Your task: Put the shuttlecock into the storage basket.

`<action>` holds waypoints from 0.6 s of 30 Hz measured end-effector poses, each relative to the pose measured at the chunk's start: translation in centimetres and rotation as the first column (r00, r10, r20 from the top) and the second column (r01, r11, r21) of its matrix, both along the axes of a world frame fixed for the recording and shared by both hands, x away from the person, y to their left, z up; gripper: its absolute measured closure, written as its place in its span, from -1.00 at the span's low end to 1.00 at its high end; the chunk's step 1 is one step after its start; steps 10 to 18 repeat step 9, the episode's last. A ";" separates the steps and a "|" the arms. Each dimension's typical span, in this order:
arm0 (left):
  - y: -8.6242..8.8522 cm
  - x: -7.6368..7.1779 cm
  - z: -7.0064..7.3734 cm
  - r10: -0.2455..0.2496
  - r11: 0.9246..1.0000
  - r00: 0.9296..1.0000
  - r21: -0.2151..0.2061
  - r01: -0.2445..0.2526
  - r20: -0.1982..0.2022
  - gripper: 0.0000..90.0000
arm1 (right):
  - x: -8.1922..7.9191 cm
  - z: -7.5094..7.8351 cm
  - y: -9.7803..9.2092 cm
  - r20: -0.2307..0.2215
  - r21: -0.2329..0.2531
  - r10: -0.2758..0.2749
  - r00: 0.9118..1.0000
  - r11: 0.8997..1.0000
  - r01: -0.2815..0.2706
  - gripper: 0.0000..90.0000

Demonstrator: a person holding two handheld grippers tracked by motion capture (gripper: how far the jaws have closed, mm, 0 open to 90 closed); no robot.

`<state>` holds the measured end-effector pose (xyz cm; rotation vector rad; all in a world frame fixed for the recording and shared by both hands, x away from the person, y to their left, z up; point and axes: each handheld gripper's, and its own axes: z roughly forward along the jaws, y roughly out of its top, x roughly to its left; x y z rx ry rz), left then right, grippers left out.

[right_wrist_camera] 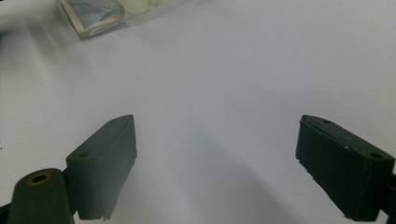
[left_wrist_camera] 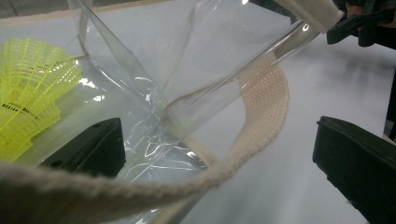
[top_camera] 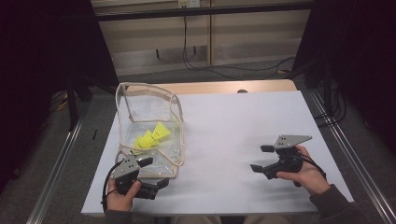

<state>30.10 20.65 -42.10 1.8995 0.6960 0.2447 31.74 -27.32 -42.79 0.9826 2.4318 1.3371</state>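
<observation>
overhead, a clear plastic bag [top_camera: 148, 122] with cream fabric trim stands open on the left part of a white table [top_camera: 233, 126], its near corner close to the table's front edge. inside it lie several bright yellow shuttlecocks [top_camera: 152, 136], resting on the bag's floor toward the middle. the bag's walls are see-through and creased, and a cream webbing strap [left_wrist_camera: 261, 112] loops from its rim. the left gripper [top_camera: 152, 173], held in the person's left hand, sits at the bag's near corner; in the left gripper view its black jaws stand wide apart, with the strap and folded plastic between them, not pinched. the right gripper [top_camera: 261, 157] is held low over bare table on the right, well apart from the bag, its jaws also spread wide with nothing between them. between bag and right gripper the tabletop is broad and bare. the table's right and front edges lie near the right hand; a metal rail [top_camera: 348, 154] runs just beyond the right edge.
</observation>
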 end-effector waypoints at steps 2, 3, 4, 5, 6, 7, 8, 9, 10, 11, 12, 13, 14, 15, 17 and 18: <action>0.0 0.0 0.0 0.001 1.000 1.000 0.003 -0.001 0.001 -0.95 | -0.1 -0.1 -0.2 0.000 0.000 -0.002 1.000 1.000 0.002 -0.73; 0.0 0.0 0.0 0.003 1.000 1.000 0.006 -0.003 0.001 -0.95 | -0.3 -0.2 -0.5 0.014 0.012 -0.008 1.000 1.000 0.008 -0.73; 0.0 0.0 0.0 0.003 1.000 1.000 0.006 -0.003 0.001 -0.95 | -0.3 -0.2 -0.5 0.014 0.012 -0.008 1.000 1.000 0.008 -0.73; 0.0 0.0 0.0 0.003 1.000 1.000 0.007 -0.003 0.001 -0.95 | -0.3 -0.2 -0.6 0.017 0.013 -0.010 1.000 1.000 0.010 -0.73; 0.0 0.0 0.0 0.002 1.000 1.000 0.003 -0.002 0.002 -0.95 | -0.4 -0.2 -0.8 0.017 0.015 -0.012 1.000 1.000 0.012 -0.74; 0.0 0.0 0.0 0.004 1.000 1.000 0.008 -0.004 -0.001 -0.95 | -0.4 -0.2 -0.9 0.017 0.018 -0.014 1.000 1.000 0.014 -0.74; -0.1 0.0 0.0 0.003 1.000 1.000 0.007 -0.003 -0.001 -0.95 | -0.4 -0.3 -1.0 0.018 0.023 -0.015 1.000 1.000 0.014 -0.74; -0.1 0.0 0.0 0.003 1.000 1.000 0.007 -0.003 0.000 -0.95 | -0.4 -0.3 -1.0 0.018 0.026 -0.017 1.000 1.000 0.017 -0.74; -0.1 0.0 0.0 0.003 1.000 1.000 0.007 -0.003 0.000 -0.95 | -0.4 -0.3 -1.0 0.018 0.026 -0.017 1.000 1.000 0.017 -0.74; -0.1 0.0 0.0 0.003 1.000 1.000 0.007 -0.003 0.000 -0.95 | -0.4 -0.3 -1.0 0.018 0.026 -0.017 1.000 1.000 0.017 -0.74; -0.1 0.0 0.0 0.003 1.000 1.000 0.007 -0.003 0.000 -0.95 | -0.4 -0.3 -1.0 0.018 0.026 -0.017 1.000 1.000 0.017 -0.74; -0.1 0.0 0.0 0.003 1.000 1.000 0.007 -0.003 0.000 -0.95 | -0.4 -0.3 -1.0 0.018 0.026 -0.017 1.000 1.000 0.017 -0.74; -0.1 0.0 0.0 0.003 1.000 1.000 0.007 -0.003 0.000 -0.95 | -0.4 -0.3 -1.0 0.018 0.026 -0.017 1.000 1.000 0.017 -0.74; -0.1 0.0 0.0 0.003 1.000 1.000 0.007 -0.003 0.000 -0.95 | -0.4 -0.3 -1.0 0.018 0.026 -0.017 1.000 1.000 0.017 -0.74; -0.1 0.0 0.0 0.003 1.000 1.000 0.007 -0.003 0.000 -0.95 | -0.4 -0.3 -1.0 0.018 0.026 -0.017 1.000 1.000 0.017 -0.74; -0.1 0.0 0.0 0.003 1.000 1.000 0.007 -0.003 0.000 -0.95 | -0.4 -0.3 -1.0 0.018 0.026 -0.017 1.000 1.000 0.017 -0.74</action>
